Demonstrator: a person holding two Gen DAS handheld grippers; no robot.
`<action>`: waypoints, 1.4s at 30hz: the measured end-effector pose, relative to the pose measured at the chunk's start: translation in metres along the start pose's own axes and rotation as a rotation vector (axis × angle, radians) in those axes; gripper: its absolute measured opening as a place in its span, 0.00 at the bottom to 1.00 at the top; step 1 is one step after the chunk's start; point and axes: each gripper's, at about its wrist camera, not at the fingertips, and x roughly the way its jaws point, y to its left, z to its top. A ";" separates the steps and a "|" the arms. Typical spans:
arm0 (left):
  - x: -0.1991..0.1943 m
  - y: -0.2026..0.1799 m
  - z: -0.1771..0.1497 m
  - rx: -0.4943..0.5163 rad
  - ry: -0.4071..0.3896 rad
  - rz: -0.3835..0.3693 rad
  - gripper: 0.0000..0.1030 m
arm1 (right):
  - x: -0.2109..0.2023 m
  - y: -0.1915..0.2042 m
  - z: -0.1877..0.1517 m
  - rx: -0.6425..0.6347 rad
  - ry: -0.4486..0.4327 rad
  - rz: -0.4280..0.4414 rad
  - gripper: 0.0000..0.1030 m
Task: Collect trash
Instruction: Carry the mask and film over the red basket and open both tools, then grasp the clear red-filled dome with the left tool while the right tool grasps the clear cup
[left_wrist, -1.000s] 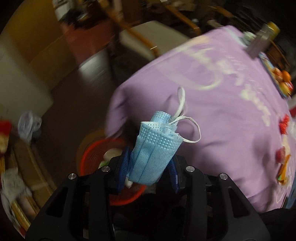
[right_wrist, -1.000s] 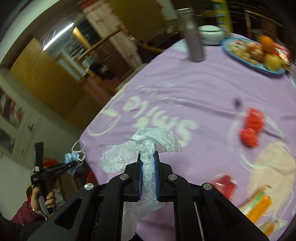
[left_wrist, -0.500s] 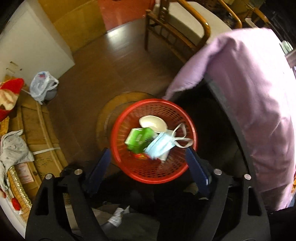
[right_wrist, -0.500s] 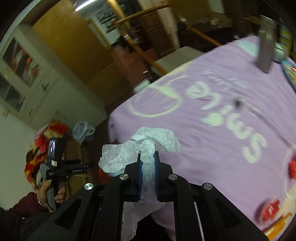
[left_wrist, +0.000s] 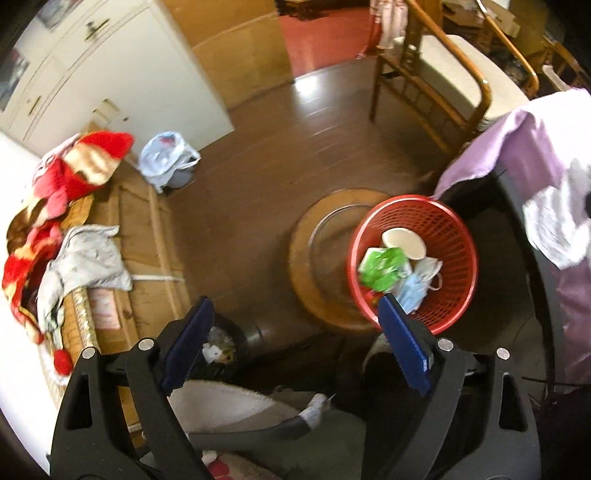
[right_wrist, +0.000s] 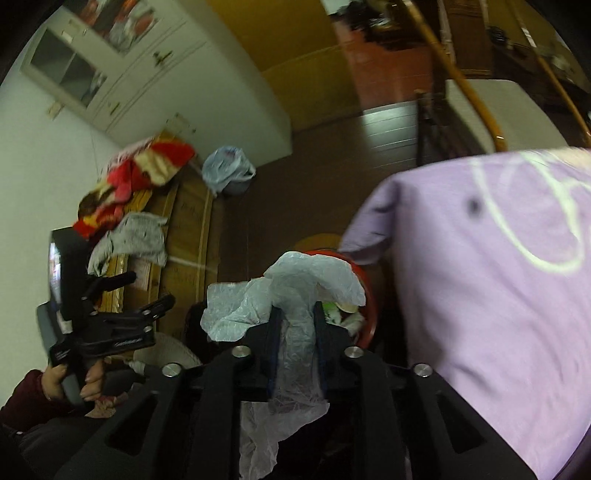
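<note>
A red mesh basket (left_wrist: 448, 221) stands on the floor beside the purple-clothed table. In it lie a blue face mask (left_wrist: 412, 291), a green packet (left_wrist: 382, 264) and a white dish (left_wrist: 402, 243). My left gripper (left_wrist: 295, 314) is open and empty, above and left of the basket. My right gripper (right_wrist: 295, 310) is shut on a crumpled clear plastic bag (right_wrist: 295, 280), held over the floor beside the table edge, with the basket's red rim (right_wrist: 371, 291) just beyond it. The bag also shows at the right edge of the left wrist view (left_wrist: 557, 229).
The purple tablecloth (right_wrist: 480, 277) hangs at the right. A wooden chair (left_wrist: 436, 66) stands beyond the basket. A round wooden stand (left_wrist: 317, 251) sits left of it. Cardboard with red and grey cloths (left_wrist: 74, 221) lies at left, with a knotted plastic bag (left_wrist: 166, 158).
My left gripper opened and dropped the blue mask into the red basket, then swung left. My right gripper carried the plastic bag from over the table toward the basket.
</note>
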 end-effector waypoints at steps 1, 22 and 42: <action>0.000 0.005 -0.002 -0.010 0.002 0.008 0.85 | 0.005 0.004 0.003 -0.009 0.008 0.007 0.33; -0.064 -0.259 0.104 0.636 -0.199 -0.359 0.85 | -0.215 -0.122 -0.206 0.654 -0.476 -0.482 0.45; -0.130 -0.599 -0.129 1.529 -0.148 -0.616 0.90 | -0.288 -0.068 -0.513 1.456 -0.719 -0.855 0.53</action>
